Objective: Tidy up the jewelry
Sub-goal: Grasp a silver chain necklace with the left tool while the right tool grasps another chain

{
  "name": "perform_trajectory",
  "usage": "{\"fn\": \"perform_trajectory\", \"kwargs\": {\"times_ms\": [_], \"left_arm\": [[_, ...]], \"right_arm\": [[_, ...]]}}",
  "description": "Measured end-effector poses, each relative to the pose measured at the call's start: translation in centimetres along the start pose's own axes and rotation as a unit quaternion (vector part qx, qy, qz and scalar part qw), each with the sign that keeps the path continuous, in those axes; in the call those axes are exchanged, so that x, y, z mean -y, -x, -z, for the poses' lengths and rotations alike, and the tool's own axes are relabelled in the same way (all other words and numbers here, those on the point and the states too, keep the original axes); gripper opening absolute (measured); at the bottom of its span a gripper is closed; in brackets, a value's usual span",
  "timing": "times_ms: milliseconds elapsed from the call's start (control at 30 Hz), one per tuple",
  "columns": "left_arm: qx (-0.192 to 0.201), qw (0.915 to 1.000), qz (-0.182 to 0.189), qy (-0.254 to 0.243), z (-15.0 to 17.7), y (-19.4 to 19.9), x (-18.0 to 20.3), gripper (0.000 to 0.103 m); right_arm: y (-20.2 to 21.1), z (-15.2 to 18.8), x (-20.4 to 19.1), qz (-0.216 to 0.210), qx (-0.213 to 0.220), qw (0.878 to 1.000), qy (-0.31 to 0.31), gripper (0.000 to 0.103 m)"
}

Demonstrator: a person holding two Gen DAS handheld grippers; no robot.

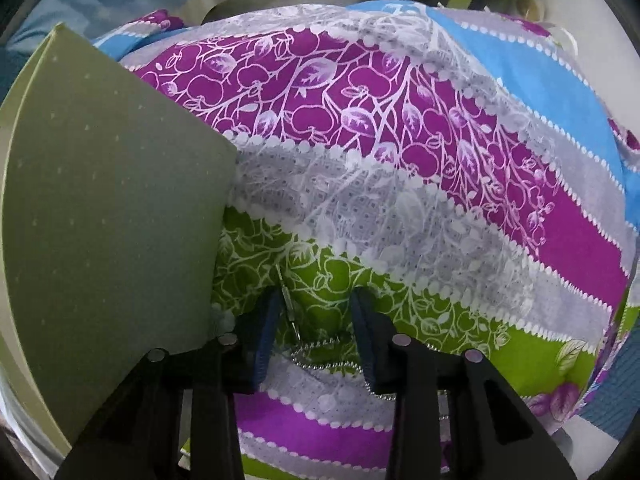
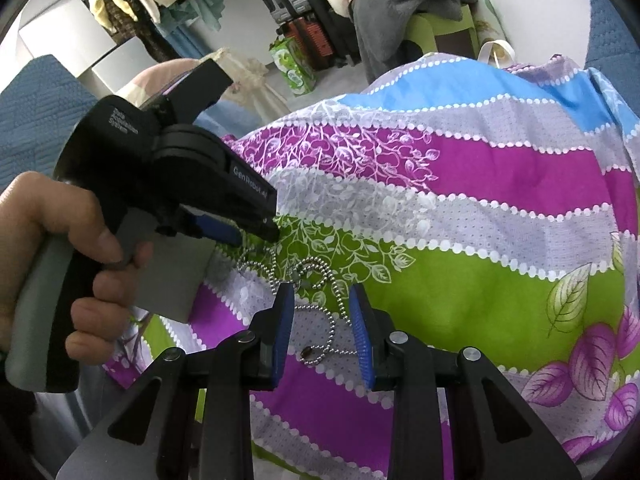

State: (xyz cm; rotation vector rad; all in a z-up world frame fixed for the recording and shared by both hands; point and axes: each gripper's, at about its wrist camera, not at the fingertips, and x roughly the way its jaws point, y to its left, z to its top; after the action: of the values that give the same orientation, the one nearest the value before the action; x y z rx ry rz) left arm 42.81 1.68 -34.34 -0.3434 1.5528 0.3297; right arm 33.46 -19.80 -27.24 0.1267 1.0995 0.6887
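Observation:
A silver ball chain (image 2: 316, 280) lies in loose loops on the striped floral cloth (image 2: 460, 208). In the left wrist view the chain (image 1: 320, 354) lies between the fingers, with a small metal clasp piece (image 1: 287, 300) next to the left pad. My left gripper (image 1: 316, 300) is open and low over the chain; it also shows in the right wrist view (image 2: 256, 234). My right gripper (image 2: 320, 296) is open, its blue pads on either side of the chain loops. An olive-green box lid (image 1: 108, 208) stands at the left.
The cloth covers a rounded cushion-like surface. Behind it are a green stool (image 2: 432, 32) with grey clothes, a green tissue box (image 2: 292, 66), suitcases and white boxes. Blue quilted fabric (image 2: 36, 120) lies at the left.

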Motion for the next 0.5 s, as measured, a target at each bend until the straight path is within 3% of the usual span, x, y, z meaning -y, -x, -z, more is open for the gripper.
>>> {"fn": "perform_trajectory", "kwargs": {"times_ms": [133,200,233,300,500], "left_arm": [[0.016,0.9998,0.010,-0.008,-0.2,0.5,-0.3,0.027],[0.024,0.9994,0.020,-0.017,-0.2,0.8,-0.1,0.008],[0.026,0.9992,0.019,-0.023,-0.2,0.9,0.1,0.005],[0.030,0.9990,0.018,-0.028,-0.2,1.1,0.4,0.004],[0.036,0.9981,0.033,-0.037,0.1,1.9,0.2,0.003]], "right_arm": [[-0.7,0.0,-0.2,0.007,-0.009,1.000,0.008,0.026],[-0.9,0.1,-0.3,0.010,-0.010,1.000,0.012,0.029],[-1.1,0.1,-0.3,0.012,-0.010,1.000,0.016,0.035],[-1.3,0.1,-0.6,0.018,-0.007,0.999,0.026,0.046],[-2.5,0.2,-1.6,0.036,-0.010,0.997,0.063,0.046]]}}
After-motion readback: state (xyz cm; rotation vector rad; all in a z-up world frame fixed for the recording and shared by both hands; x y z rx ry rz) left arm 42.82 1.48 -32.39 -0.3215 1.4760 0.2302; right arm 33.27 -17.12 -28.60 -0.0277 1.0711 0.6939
